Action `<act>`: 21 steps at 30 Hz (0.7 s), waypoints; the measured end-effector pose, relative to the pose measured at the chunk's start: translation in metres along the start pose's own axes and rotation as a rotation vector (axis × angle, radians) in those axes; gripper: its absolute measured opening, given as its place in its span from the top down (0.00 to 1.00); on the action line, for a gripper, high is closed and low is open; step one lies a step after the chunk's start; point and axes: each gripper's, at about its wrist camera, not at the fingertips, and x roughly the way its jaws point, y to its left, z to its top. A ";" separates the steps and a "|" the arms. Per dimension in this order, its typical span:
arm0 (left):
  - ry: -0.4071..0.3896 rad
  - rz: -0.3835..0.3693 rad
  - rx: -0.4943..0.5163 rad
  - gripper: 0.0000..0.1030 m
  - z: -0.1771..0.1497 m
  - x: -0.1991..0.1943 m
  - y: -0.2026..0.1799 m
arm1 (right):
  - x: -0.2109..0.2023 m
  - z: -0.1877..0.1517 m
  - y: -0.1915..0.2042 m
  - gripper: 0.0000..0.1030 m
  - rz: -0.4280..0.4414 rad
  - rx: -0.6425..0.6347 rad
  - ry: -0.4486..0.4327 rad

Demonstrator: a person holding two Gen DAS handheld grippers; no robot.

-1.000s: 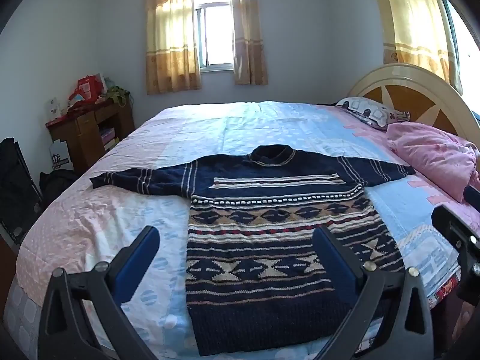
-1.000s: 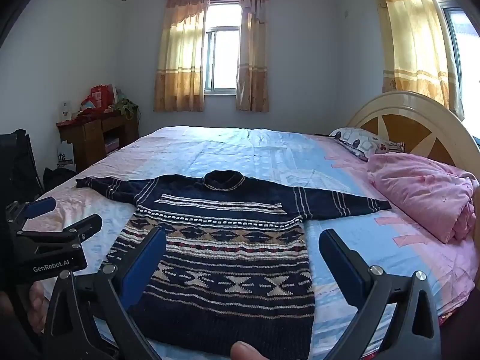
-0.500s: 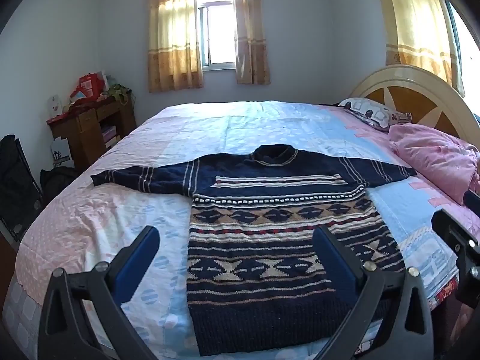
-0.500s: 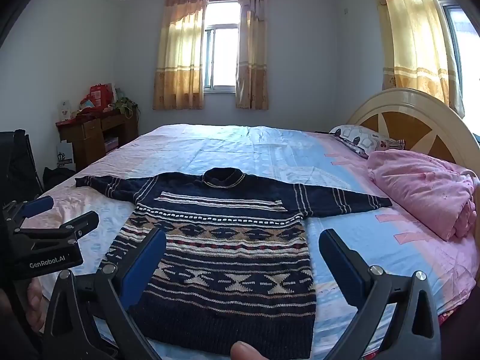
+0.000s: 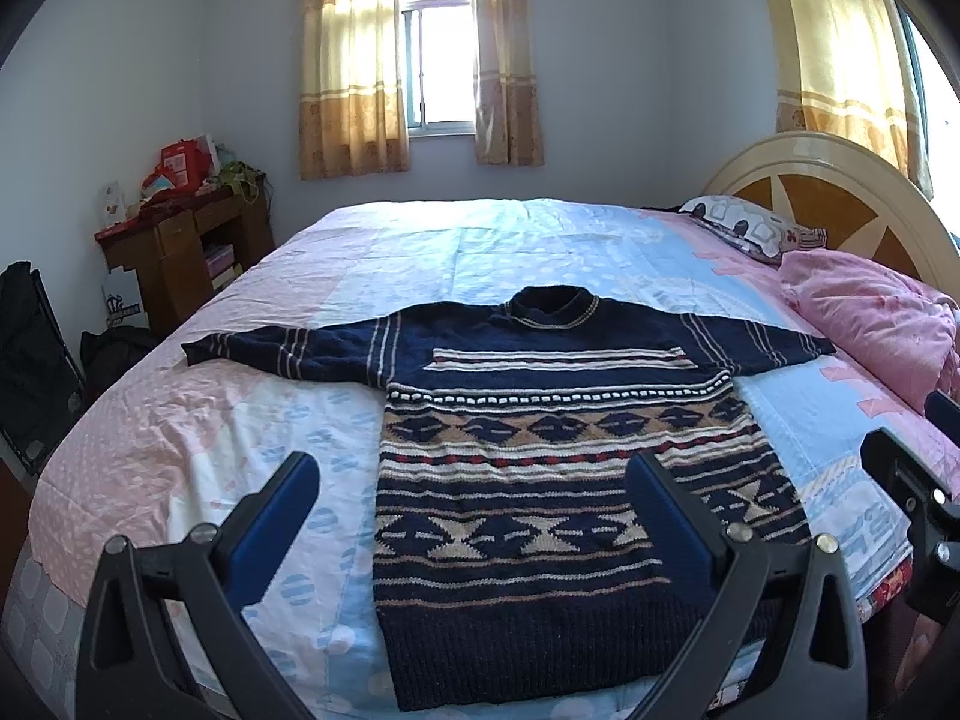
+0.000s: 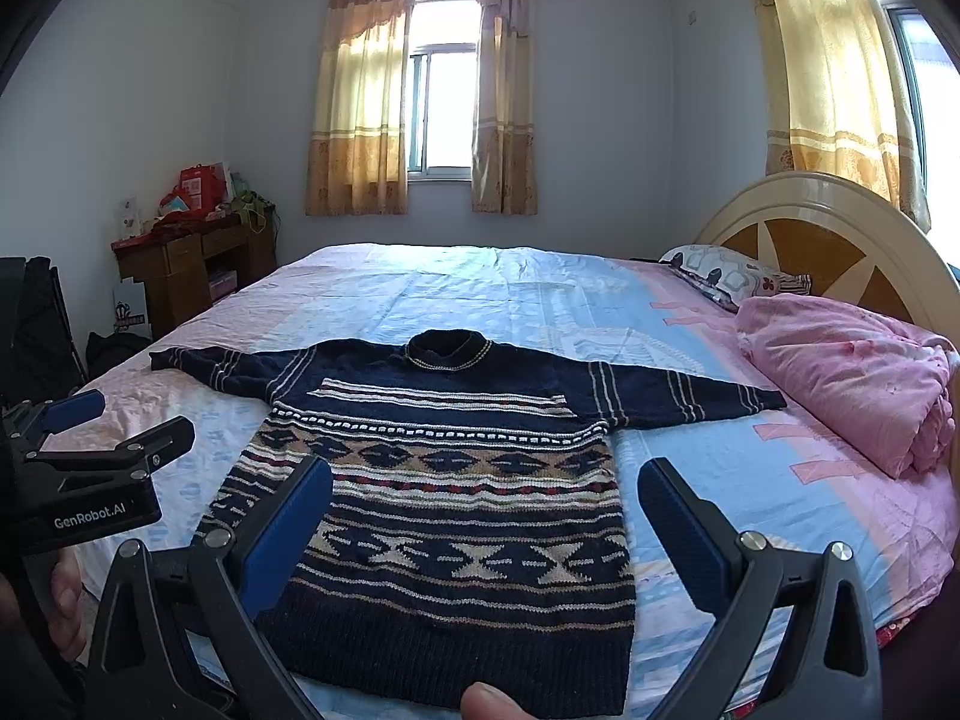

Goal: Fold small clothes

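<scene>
- left gripper (image 5: 471,474): jaws wide apart, holding nothing, hovering above the near edge of the bed (image 5: 180,420); its left finger is over bare sheet, its right finger over the sweater's lower right part.
- sweater (image 5: 540,450): navy with patterned bands, lying flat and face up on the bed, both sleeves spread out sideways, collar pointing away toward the window (image 5: 441,60), hem at the near edge.
- right gripper (image 6: 483,486): jaws also wide apart and empty; the sweater's lower half lies between and ahead of its fingers, left finger over the sweater's left edge, right finger over sheet just beside its right edge.
- pink quilt (image 6: 852,378): bunched at the far right, near the right sleeve's cuff.
</scene>
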 end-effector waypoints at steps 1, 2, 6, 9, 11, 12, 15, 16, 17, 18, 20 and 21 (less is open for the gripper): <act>0.001 0.001 0.000 0.00 0.001 0.000 0.000 | 0.000 0.000 0.000 0.01 0.000 0.000 0.001; 0.001 0.001 -0.001 0.00 0.000 0.000 0.001 | 0.000 0.000 0.000 0.01 0.000 0.000 0.001; 0.001 0.001 0.001 0.00 0.000 0.000 0.001 | 0.000 0.000 0.000 0.01 0.002 0.002 0.003; 0.001 0.000 0.000 0.00 0.000 0.000 0.000 | 0.001 0.000 0.001 0.01 0.001 0.000 0.004; 0.002 0.002 0.000 0.00 0.001 0.000 0.000 | 0.001 -0.001 0.002 0.01 0.001 0.000 0.006; 0.003 0.002 -0.001 0.00 0.000 0.000 0.000 | 0.001 -0.002 0.002 0.01 0.001 0.000 0.006; 0.005 0.002 0.000 0.00 -0.001 0.001 0.001 | 0.001 -0.001 0.002 0.01 0.001 -0.001 0.008; 0.004 0.003 0.000 0.00 -0.001 0.001 0.001 | 0.001 -0.001 0.002 0.01 0.001 0.000 0.008; 0.004 0.001 -0.002 0.00 0.000 0.001 0.001 | 0.001 -0.002 0.002 0.01 0.001 -0.001 0.009; 0.003 0.001 -0.003 0.00 -0.001 0.001 0.001 | 0.002 -0.001 0.003 0.01 0.001 -0.002 0.011; 0.005 0.003 -0.002 0.00 -0.002 0.003 0.001 | 0.003 -0.002 0.003 0.01 0.001 -0.001 0.012; 0.005 0.002 -0.002 0.00 -0.002 0.003 0.001 | 0.003 -0.001 0.003 0.01 0.002 -0.002 0.012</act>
